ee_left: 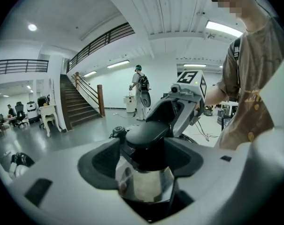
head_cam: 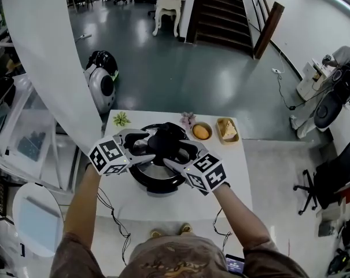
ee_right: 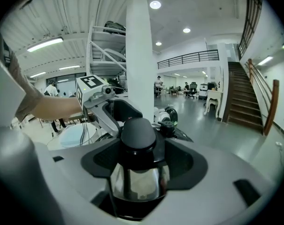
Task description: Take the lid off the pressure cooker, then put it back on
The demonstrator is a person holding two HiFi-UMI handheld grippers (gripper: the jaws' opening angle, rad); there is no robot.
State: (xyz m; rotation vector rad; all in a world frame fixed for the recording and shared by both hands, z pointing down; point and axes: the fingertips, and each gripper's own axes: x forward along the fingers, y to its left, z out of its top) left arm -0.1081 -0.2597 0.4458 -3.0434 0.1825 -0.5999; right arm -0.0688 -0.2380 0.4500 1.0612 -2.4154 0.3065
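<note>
The black pressure cooker stands on a white table with its lid seated on it. Both grippers meet over the lid's middle from opposite sides. The lid's handle, a black dome on a shiny steel base, stands between the jaws of my left gripper, also seen from above. The same handle sits between the jaws of my right gripper, which comes in from the right. Each gripper's pads stand beside the handle without clearly pressing it. A small black valve sits just past the handle.
Behind the cooker on the table are a small green plant, a pink item, a bowl holding something orange and a tray of pale food. A white pillar rises at the left. Cables hang off the table's near edge.
</note>
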